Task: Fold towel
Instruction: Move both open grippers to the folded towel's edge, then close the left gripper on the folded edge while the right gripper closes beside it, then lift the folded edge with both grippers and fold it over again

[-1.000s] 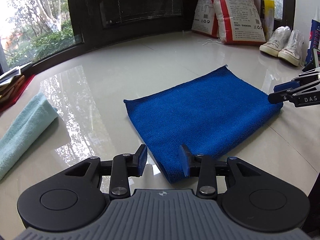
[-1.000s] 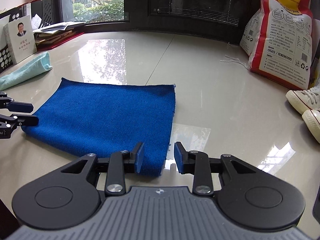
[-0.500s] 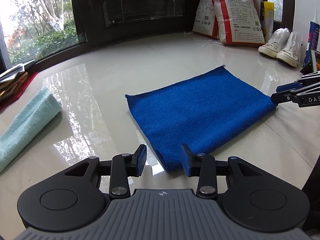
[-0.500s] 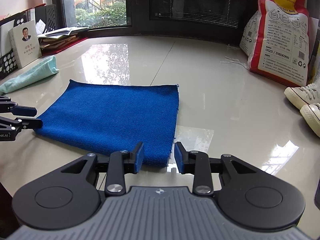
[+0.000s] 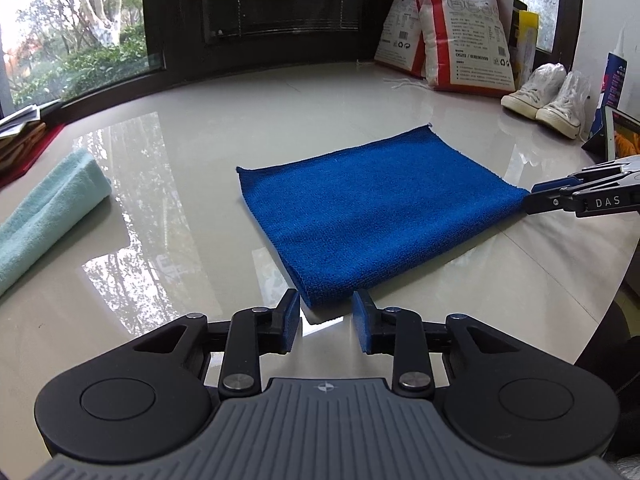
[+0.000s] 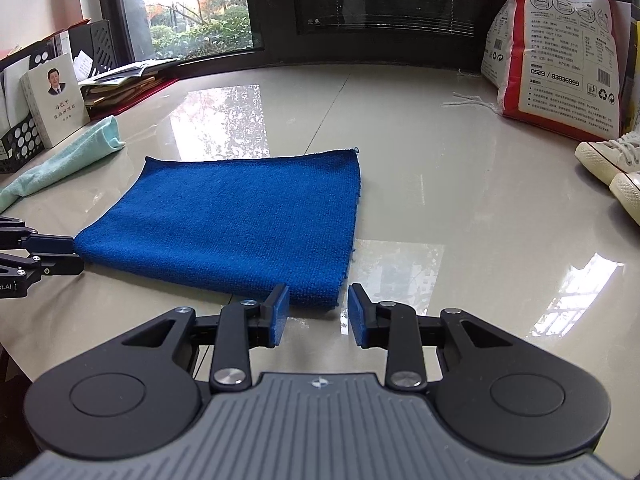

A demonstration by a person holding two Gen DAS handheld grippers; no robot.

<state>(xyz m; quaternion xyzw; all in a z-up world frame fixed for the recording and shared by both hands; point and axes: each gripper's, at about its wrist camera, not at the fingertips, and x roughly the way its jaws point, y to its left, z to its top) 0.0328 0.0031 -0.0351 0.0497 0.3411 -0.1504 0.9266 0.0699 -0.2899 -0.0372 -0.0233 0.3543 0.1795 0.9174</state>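
A blue towel [image 5: 372, 216] lies flat and folded on the glossy table; it also shows in the right wrist view [image 6: 240, 224]. My left gripper [image 5: 326, 320] is open, its jaws just short of the towel's near left corner. My right gripper [image 6: 318, 314] is open, just short of the towel's near right corner. Each gripper shows at the other view's edge: the right gripper [image 5: 536, 196] by the towel's corner, the left gripper [image 6: 74, 254] likewise. Neither holds the cloth.
A light green towel [image 5: 48, 212] lies at the left, also in the right wrist view [image 6: 68, 156]. Rice bags [image 5: 460, 36] and white shoes [image 5: 548, 96] stand at the back right. Books and a file rack [image 6: 52, 96] are at the far left.
Both grippers have drawn back from the towel's near corners, which lay between the open jaws. The towel lies flat.
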